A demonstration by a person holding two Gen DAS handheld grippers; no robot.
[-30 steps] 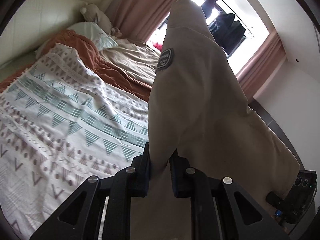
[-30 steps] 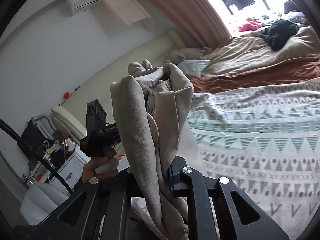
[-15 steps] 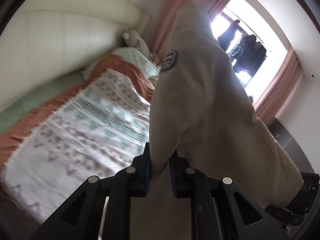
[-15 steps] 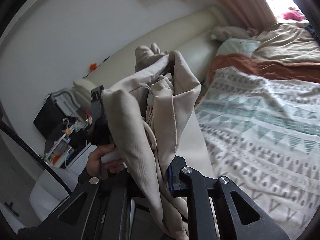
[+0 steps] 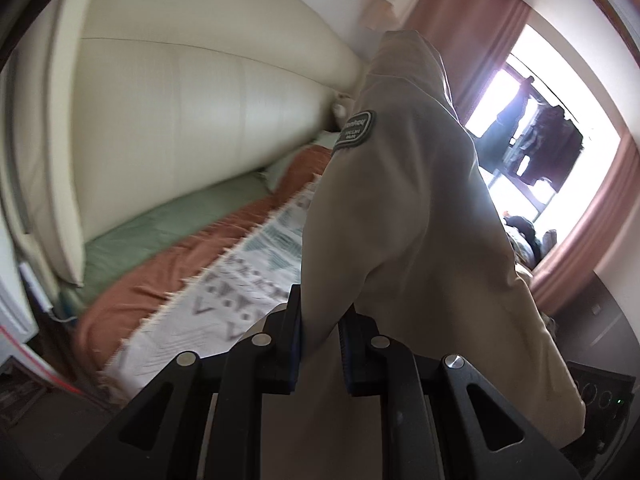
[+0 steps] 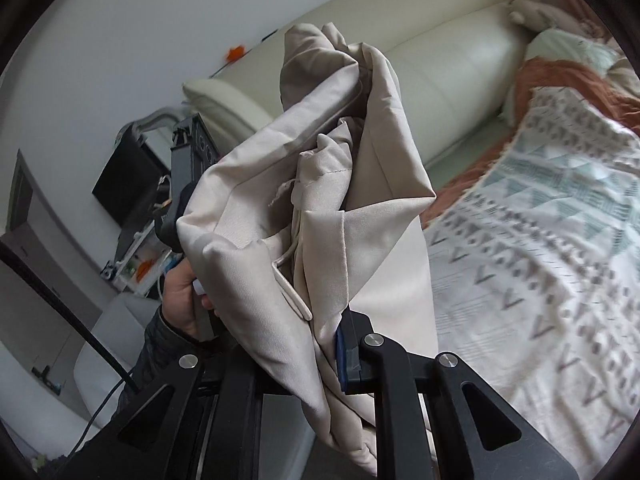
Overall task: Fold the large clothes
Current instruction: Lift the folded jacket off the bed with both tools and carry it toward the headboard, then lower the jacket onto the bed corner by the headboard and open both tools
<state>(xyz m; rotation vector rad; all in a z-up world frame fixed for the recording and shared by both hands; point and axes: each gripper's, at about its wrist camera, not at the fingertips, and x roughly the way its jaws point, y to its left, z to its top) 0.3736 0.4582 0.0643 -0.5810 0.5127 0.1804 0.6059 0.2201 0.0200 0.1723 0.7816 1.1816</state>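
Note:
A large beige jacket [image 5: 408, 220] with a grey sleeve patch [image 5: 355, 128] hangs in the air between both grippers, above the bed. My left gripper [image 5: 319, 320] is shut on one edge of it. My right gripper [image 6: 320, 340] is shut on a bunched part of the same jacket [image 6: 320, 200], with a drawstring hanging out. The left gripper also shows in the right wrist view [image 6: 188, 184], held by a hand, partly hidden behind the cloth. The right gripper's left finger is hidden by fabric.
Below is a bed with a white patterned blanket [image 6: 540, 260], a rust-brown cover [image 5: 168, 276] and a green sheet [image 5: 168, 224]. A cream padded headboard [image 5: 192, 120] stands behind. A window with pink curtains [image 5: 472, 48] is at the right. A nightstand with clutter [image 6: 140, 256] is at the left.
Both grippers have swung left with the jacket still held, so the headboard fills more of both views and the window has slid right. The grips have not changed.

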